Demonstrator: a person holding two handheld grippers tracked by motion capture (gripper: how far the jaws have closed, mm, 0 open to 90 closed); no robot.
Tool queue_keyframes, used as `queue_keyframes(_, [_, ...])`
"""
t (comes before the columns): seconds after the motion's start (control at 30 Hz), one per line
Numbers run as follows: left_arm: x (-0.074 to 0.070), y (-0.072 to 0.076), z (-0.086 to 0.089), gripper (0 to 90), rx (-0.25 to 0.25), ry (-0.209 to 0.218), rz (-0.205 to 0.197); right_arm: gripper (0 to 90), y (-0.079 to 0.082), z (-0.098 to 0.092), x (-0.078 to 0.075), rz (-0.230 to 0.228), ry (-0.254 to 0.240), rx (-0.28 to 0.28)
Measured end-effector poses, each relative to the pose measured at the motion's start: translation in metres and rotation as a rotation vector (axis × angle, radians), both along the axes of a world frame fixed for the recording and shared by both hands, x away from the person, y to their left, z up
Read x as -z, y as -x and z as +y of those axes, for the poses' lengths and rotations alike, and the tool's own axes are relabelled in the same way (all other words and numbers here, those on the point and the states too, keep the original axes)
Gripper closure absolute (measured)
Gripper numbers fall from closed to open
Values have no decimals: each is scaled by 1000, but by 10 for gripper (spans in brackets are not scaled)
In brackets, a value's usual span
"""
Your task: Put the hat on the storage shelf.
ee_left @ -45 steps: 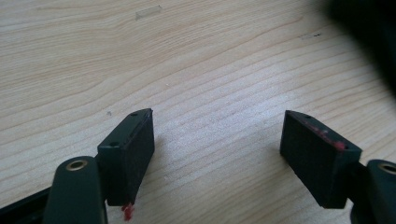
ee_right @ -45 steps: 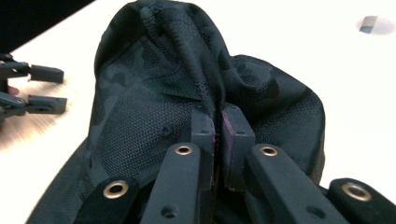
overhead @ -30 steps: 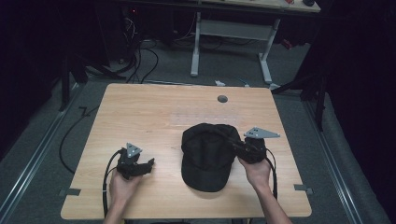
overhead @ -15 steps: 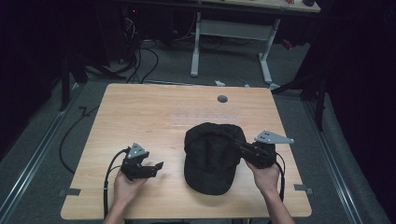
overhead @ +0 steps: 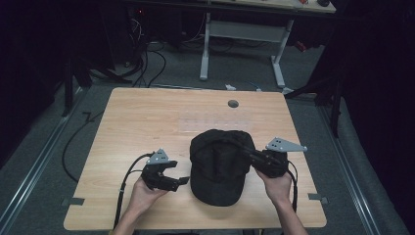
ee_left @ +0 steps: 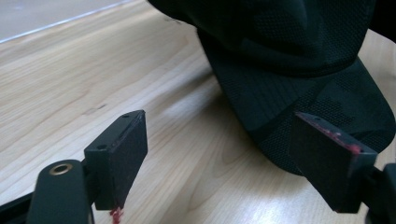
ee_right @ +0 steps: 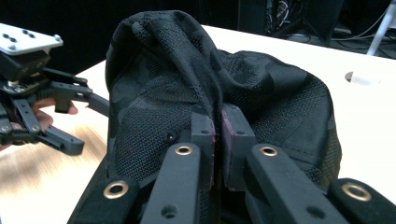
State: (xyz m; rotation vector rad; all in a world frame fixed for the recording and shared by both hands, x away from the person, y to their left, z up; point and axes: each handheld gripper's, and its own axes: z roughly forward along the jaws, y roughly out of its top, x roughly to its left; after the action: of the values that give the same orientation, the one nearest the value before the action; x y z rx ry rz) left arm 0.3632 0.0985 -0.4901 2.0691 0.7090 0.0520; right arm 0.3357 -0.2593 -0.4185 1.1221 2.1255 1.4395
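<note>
A black mesh cap (overhead: 218,164) lies on the wooden table (overhead: 147,122), brim toward the near edge. My right gripper (overhead: 245,149) is shut on a raised fold of the cap's (ee_right: 159,84) crown, and the right gripper (ee_right: 218,129) view shows the fabric pinched between its pads. My left gripper (overhead: 180,174) is held open just left of the brim. In the left gripper (ee_left: 224,158) view the jaws stand wide apart with nothing between them, and the cap's brim (ee_left: 322,98) lies just ahead of the right-hand jaw. That left gripper (ee_right: 51,112) also appears at the left of the right gripper view.
A round cable hole (overhead: 233,104) sits near the table's far edge. Beyond the table stand a white-legged desk (overhead: 244,29) and loose cables (overhead: 147,58) on the grey floor. Bare tabletop stretches across the far half and the left side.
My left gripper has moved right, closer to the cap's brim. The right gripper has kept its hold on the crown and shifted only slightly.
</note>
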Motion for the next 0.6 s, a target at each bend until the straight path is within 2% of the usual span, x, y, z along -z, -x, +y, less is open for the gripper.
queue_keyframes(0.33, [-3, -4, -15, 184, 60, 17, 38, 852, -2, 2, -1, -6, -30, -46])
queue_keyframes(0.6, [-5, -6, -17, 187, 100, 50, 55, 852, -2, 6, -7, -30, -47, -93])
